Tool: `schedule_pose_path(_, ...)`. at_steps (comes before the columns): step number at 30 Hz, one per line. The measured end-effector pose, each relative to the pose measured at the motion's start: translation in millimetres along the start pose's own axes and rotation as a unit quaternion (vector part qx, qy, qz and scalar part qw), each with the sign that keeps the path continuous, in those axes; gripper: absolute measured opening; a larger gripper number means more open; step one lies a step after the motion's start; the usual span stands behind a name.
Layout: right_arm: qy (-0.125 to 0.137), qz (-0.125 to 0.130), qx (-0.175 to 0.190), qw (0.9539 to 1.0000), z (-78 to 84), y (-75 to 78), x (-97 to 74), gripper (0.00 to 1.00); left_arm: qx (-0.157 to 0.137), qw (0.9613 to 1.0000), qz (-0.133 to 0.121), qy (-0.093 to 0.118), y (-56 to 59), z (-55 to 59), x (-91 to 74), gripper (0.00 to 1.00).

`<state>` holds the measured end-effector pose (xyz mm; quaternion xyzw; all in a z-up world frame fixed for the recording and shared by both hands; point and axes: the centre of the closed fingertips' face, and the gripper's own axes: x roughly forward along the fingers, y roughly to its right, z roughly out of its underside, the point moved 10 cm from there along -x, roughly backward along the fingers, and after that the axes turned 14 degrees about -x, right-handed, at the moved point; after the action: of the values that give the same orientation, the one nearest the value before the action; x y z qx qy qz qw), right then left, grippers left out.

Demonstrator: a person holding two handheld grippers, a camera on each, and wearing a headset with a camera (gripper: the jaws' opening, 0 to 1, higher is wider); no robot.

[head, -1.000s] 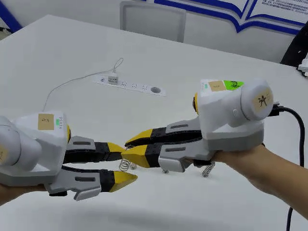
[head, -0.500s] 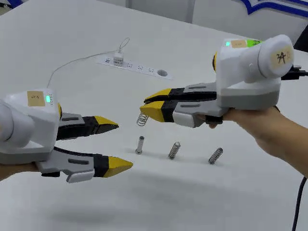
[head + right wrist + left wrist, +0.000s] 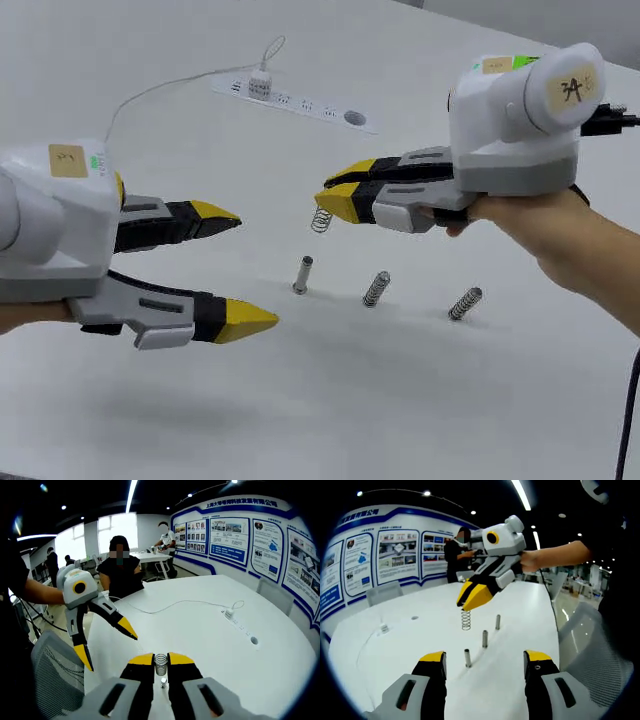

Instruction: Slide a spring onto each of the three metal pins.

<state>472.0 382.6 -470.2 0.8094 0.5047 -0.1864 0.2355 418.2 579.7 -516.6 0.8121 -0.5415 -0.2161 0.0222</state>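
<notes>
**A:** What is the right gripper [image 3: 335, 195] doing?

**B:** It is pinching the top coil of a spring [image 3: 321, 219]. The spring is hanging in the air above the table [image 3: 150, 420], just far of the bare pin [image 3: 302, 275] and not touching it.

**A:** And the left gripper [image 3: 255, 268]?

**B:** It is hovering at the near left with its jaws spread wide, carrying nothing.

**A:** Which way is the spring's long axis running?

**B:** Nearly upright, leaning slightly, with the free end pointing down.

**A:** What are the views adding to each other?

**B:** The head view is showing coils around the middle pin [image 3: 376, 289] and the right pin [image 3: 465, 303]. In the left gripper view those coils are too small to make out. The right gripper view is lining the spring up directly over the bare pin's top.

**A:** And the surroundings?

**B:** The white table is carrying a power strip [image 3: 300, 102] and a cable [image 3: 160, 85] on its far side. Blue-framed posters [image 3: 235, 535] are covering the wall, and people [image 3: 120, 570] are sitting beyond.
</notes>
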Motion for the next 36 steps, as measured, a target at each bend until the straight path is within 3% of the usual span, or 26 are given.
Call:
schedule_pose_path(6, -0.011, -0.009, 0.005, 0.9999, 9.1, 0.7, 11.1, 0.1, -0.011, 0.9999, -0.002, -0.006, -5.2, 5.8, 1.7, 0.66)
schedule_pose_path(13, -0.019, -0.009, 0.027, 0.9994, 19.2, 3.7, 18.8, 0.1, -0.035, 0.9992, -0.004, 0.016, -8.5, 5.3, -0.7, 0.71)
schedule_pose_path(25, -0.02, -0.014, 0.044, 0.9987, 33.0, 0.0, 27.8, 0.1, -0.046, 0.9989, -0.008, 0.008, -19.0, 12.8, -6.0, 0.76)
schedule_pose_path(36, -0.047, -0.019, 0.035, 0.9981, 43.2, -2.9, 38.2, 0.1, -0.056, 0.9983, -0.014, 0.006, -25.4, 14.1, -7.7, 0.82)
